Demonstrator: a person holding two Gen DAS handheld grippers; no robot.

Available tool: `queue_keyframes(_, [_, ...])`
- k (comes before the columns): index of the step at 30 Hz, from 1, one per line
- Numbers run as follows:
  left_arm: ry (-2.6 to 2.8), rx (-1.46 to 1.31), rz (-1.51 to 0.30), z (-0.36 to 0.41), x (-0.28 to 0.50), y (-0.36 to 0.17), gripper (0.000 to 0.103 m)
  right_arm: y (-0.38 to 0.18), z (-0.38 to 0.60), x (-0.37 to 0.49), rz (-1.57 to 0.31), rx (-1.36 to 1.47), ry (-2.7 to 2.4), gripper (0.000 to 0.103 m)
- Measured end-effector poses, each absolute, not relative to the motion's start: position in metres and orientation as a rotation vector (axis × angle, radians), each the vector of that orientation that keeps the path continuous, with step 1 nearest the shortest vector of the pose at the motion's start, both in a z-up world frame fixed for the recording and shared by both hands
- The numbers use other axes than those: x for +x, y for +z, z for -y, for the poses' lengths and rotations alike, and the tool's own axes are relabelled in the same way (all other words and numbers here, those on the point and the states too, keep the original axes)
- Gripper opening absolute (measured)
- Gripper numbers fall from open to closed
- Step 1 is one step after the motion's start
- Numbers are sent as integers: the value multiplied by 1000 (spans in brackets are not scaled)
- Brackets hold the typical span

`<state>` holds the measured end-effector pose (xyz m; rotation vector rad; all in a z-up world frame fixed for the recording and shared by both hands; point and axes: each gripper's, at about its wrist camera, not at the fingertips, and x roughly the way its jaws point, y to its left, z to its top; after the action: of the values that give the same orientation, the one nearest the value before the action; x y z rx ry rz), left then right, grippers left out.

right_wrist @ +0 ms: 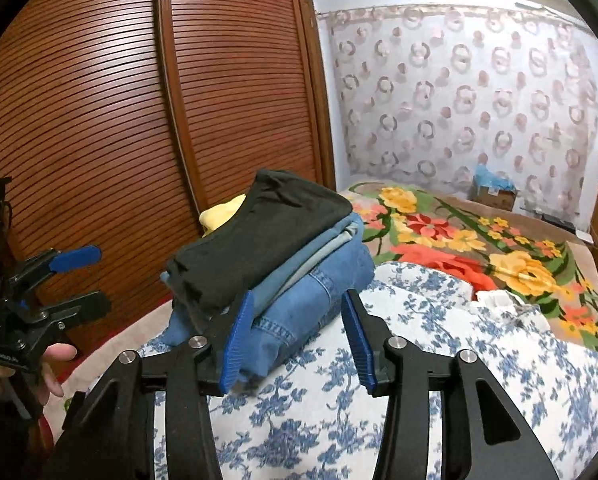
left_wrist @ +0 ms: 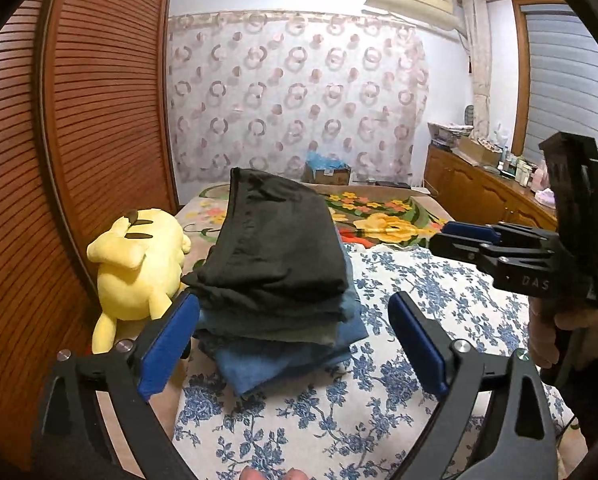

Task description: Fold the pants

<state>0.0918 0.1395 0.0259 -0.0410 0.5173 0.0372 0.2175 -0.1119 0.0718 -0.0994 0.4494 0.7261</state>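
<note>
A stack of folded pants lies on the bed, black pants (left_wrist: 279, 240) on top and blue jeans (left_wrist: 283, 364) at the bottom. My left gripper (left_wrist: 295, 340) stands wide open just short of the stack, with nothing between its blue pads. In the right wrist view the same black pants (right_wrist: 259, 236) and jeans (right_wrist: 319, 292) sit straight ahead. My right gripper (right_wrist: 299, 340) is open; its left pad overlaps the jeans' near corner without pinching it. Each gripper shows in the other's view: the right gripper (left_wrist: 447, 240) at the right, the left gripper (right_wrist: 83, 280) at the left, held by a hand.
A yellow plush toy (left_wrist: 139, 264) lies left of the stack beside the louvred wardrobe doors (left_wrist: 99, 120). A blue-flowered sheet (left_wrist: 379, 420) covers the near bed, a bright floral blanket (left_wrist: 379, 216) the far part. A white cloth (right_wrist: 507, 304) lies at right. A wooden sideboard (left_wrist: 479, 188) lines the right wall.
</note>
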Motion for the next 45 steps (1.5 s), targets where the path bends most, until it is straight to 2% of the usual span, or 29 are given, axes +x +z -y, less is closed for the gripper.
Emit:
queue_keyframes(10, [-28,-31,-542,-115,81,22,96,72,125,168,-429,-106,640,65])
queue_keyframes(27, [-115,-19,-570,-57,75,17,96,72,165,99,-459,-59,443,70])
queue_keyframes(35, [-148,-22,-583,-32,76,13,96,71,180,73,-469,-32,364,93])
queue_keyframes(40, [-162,-18,-585,-19,75,14,96,76,189,60,-459,-14,305,102])
queue_keyframes(45, [-168,-8,-584,-6,75,19,96,79,198,49,-456,5,277,102])
